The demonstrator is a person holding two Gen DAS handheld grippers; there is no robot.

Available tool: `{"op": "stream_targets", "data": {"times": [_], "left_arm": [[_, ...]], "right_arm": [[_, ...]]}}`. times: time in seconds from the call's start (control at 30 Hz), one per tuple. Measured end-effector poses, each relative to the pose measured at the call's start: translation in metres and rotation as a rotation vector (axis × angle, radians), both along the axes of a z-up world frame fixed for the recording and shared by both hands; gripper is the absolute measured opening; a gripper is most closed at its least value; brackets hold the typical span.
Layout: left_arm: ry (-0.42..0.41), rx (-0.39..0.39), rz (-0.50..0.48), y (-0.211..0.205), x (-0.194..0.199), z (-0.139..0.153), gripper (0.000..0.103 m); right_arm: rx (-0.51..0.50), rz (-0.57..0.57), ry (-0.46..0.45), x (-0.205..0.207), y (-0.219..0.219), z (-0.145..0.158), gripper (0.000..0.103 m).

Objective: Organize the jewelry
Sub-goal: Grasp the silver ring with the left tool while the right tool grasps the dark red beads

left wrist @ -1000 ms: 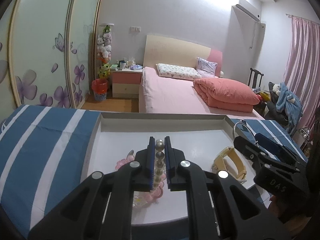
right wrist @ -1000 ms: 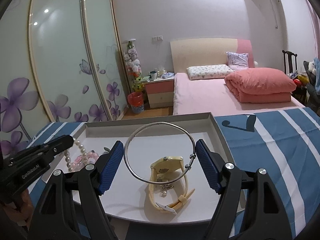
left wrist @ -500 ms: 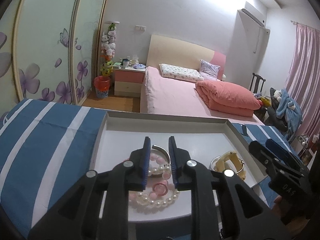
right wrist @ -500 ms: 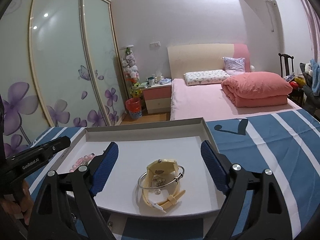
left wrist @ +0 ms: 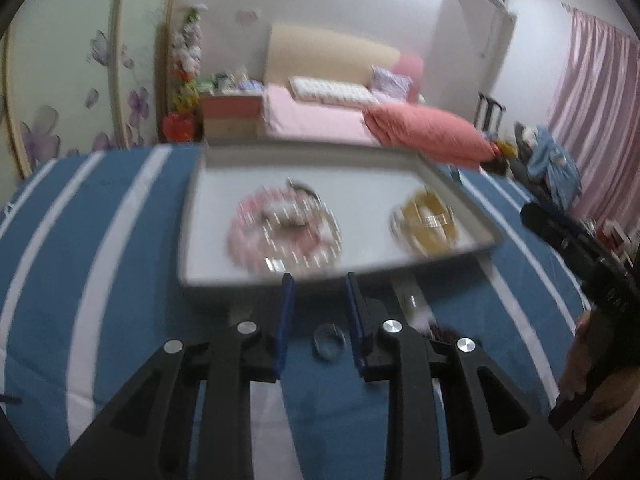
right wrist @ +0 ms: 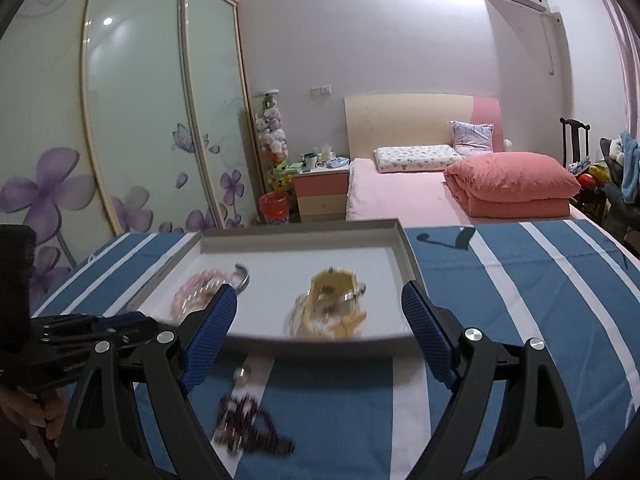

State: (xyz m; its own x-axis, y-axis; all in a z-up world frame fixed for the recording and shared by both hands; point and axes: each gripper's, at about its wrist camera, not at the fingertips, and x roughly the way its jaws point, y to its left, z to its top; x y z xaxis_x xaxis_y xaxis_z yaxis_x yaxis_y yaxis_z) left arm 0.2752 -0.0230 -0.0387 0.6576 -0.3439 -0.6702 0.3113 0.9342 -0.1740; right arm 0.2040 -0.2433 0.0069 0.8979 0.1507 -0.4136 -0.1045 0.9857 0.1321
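Jewelry: perhaps two clusters (right wrist: 202,294) (right wrist: 332,304) in one tray (right wrist: 300,232).

On the striped cloth (right wrist: 500,280) sits the tray (right wrist: 404,240); in it, beads (right wrist: 196,286) lie left, the watch (right wrist: 332,292) right; a dark bracelet (right wrist: 248,428) lies before it.

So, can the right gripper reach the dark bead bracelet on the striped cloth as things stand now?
Probably yes. The right gripper is open and empty, and the dark bead bracelet lies on the striped cloth just below it, outside the tray. Nothing covers it; the left gripper stands aside.
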Motion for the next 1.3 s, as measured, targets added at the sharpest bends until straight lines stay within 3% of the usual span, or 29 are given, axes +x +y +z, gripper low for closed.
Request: {"op": "stream_targets", "data": {"times": [0.3,0.47,0.7,0.9,1.03,1.3], "left_arm": [[0.1,0.085,-0.082,-0.023,-0.003,-0.027,0.026],[0.096,0.093,-0.08,-0.028,0.0,-0.028,0.03],[0.062,0.154,-0.038,-0.032,0.001,-0.027,0.031],[0.082,0.172,-0.026,-0.033,0.006,-0.03,0.034],[0.09,0.2,-0.007,-0.032,0.009,-0.031,0.022],[0.101,0.177,0.069,0.006,0.007,-0.031,0.022]], "right_arm": [[-0.008,0.018,0.024,-0.023,0.003,-0.009,0.084],[0.004,0.015,0.034,-0.025,-0.001,-0.014,0.084],[0.015,0.017,0.048,-0.025,-0.002,-0.019,0.084],[0.018,0.022,0.056,-0.025,-0.001,-0.021,0.084],[0.024,0.022,0.063,-0.024,-0.001,-0.022,0.084],[0.013,0.056,0.094,-0.022,0.004,-0.022,0.084]]}}
